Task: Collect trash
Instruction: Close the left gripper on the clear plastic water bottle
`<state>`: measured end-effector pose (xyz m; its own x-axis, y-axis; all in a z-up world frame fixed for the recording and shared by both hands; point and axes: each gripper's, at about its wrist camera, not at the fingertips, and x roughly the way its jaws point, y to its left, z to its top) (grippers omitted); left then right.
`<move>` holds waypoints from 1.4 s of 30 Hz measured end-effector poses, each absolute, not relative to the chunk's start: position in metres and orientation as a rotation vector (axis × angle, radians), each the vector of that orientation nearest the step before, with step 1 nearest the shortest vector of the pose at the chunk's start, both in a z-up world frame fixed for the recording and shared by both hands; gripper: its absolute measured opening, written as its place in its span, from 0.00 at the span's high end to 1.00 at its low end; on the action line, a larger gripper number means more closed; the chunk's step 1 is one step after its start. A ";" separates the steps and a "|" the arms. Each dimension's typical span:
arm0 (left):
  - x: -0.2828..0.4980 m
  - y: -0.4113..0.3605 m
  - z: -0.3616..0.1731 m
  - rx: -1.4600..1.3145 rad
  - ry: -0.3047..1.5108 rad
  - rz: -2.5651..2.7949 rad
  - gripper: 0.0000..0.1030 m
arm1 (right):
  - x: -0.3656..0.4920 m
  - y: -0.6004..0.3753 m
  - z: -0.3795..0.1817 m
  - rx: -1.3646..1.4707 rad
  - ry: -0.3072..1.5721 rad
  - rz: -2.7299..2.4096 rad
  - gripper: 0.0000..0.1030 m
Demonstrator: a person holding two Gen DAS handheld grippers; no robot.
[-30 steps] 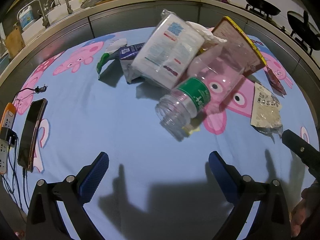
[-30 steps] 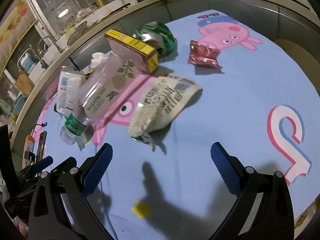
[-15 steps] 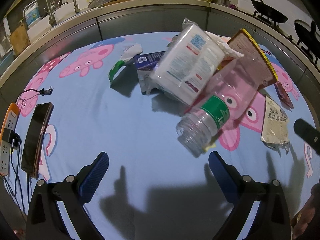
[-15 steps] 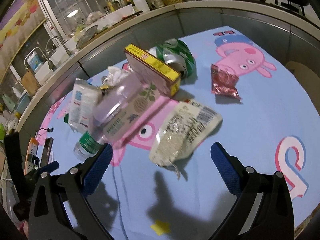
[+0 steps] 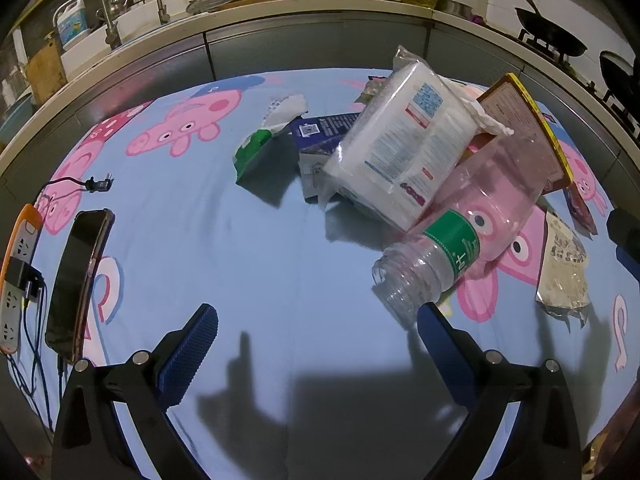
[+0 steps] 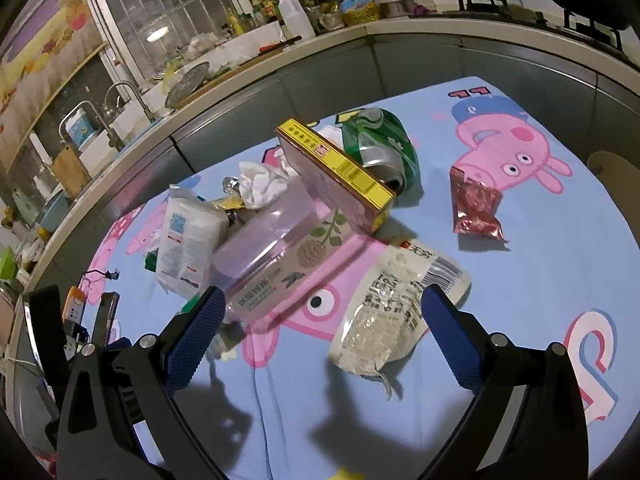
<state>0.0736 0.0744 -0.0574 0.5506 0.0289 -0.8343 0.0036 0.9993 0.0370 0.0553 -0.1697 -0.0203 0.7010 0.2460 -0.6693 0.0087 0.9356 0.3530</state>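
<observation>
Trash, led by a clear plastic bottle with a green label (image 5: 460,248), lies centre-right. Left gripper (image 5: 316,344) and right gripper (image 6: 320,332) hover spread, empty. Judged approach stage; next, straddle one piece.

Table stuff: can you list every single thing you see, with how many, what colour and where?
plastic bottle: 1, clear with green label, lying mid-table
tissue pack: 1, white, leaning on the pile
box: 1, brown with yellow edge, tilted
can: 1, green, crushed, behind box
rice bag: 1, whitish, near right tongs
red wrapper: 1, right side
phone: 1, dark, left edge
power strip: 1, orange-white, far left
left tongs: open, empty
right tongs: open, empty
</observation>
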 end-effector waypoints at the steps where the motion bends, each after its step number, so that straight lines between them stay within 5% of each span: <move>1: 0.073 0.074 -0.057 0.036 0.987 0.015 0.03 | 0.055 -0.169 -0.019 0.344 0.782 0.137 0.08; 10: 0.077 0.079 -0.055 0.027 0.978 0.037 0.04 | 0.059 -0.161 -0.013 0.325 0.755 0.157 0.17; 42: 0.068 0.111 -0.029 0.004 0.881 0.127 0.04 | 0.055 -0.140 -0.002 0.289 0.744 0.171 0.18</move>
<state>0.0682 0.1108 -0.0287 0.6296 0.1129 -0.7687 -0.1097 0.9924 0.0560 0.0548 -0.1396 -0.0022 0.7247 0.2539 -0.6406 -0.0506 0.9468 0.3180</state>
